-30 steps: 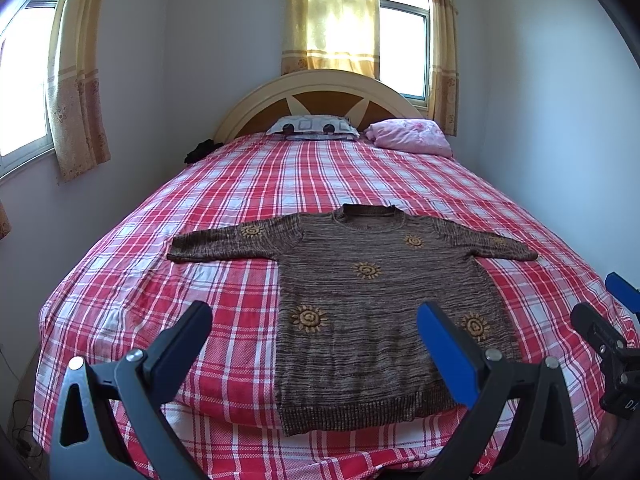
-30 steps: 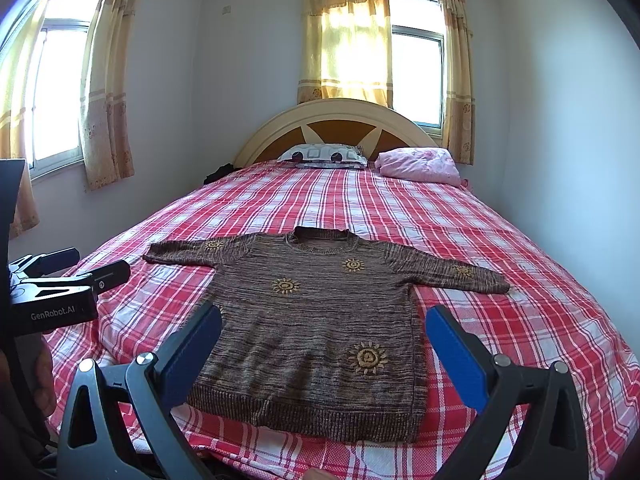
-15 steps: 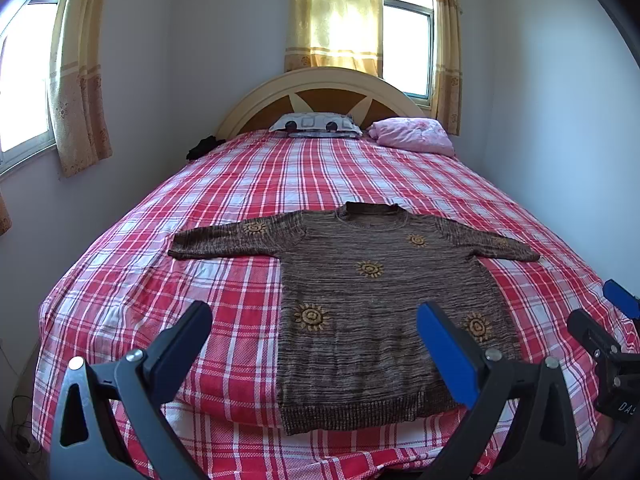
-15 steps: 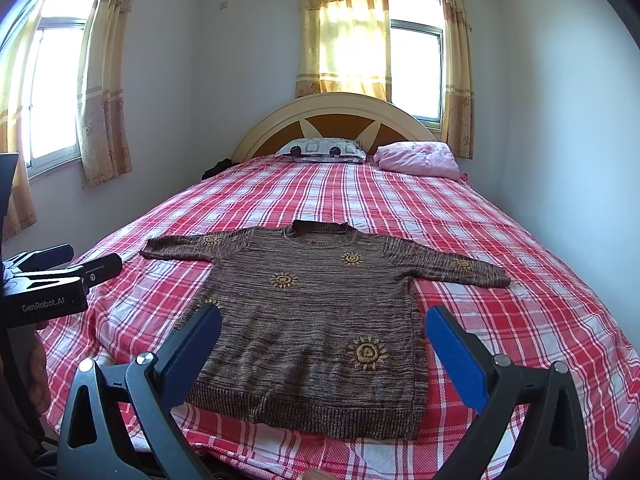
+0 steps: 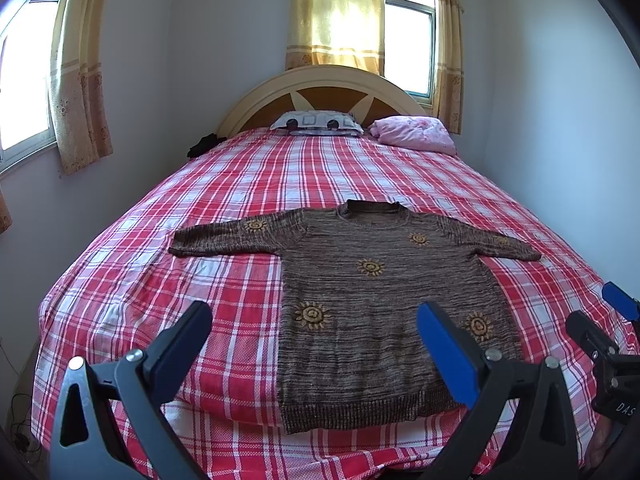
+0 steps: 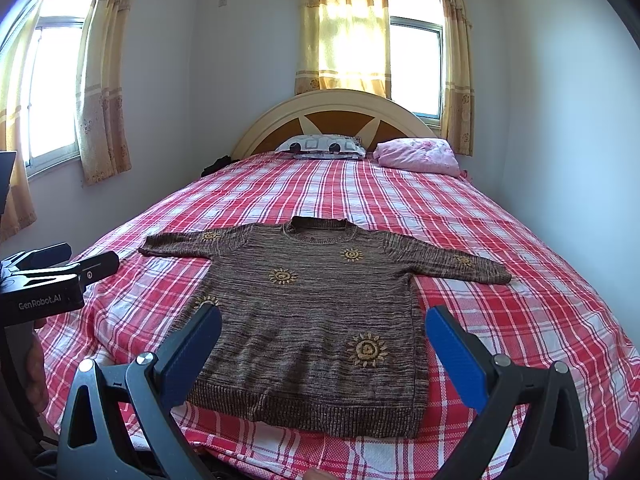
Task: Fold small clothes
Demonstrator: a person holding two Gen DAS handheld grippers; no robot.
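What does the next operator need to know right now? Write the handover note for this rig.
Left gripper: open, empty, held above the bed's near edge.
Right gripper: open, empty, hovering over the hem.
Brown sweater: lies flat, face up on the red plaid bedspread, both sleeves spread out, collar toward the headboard.
Done: garment laid out.
Left: every fold; nothing has been grasped yet.

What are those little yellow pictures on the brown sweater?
Golden-yellow sun shapes stitched on the brown knitted sweater, seen best from the right wrist camera.
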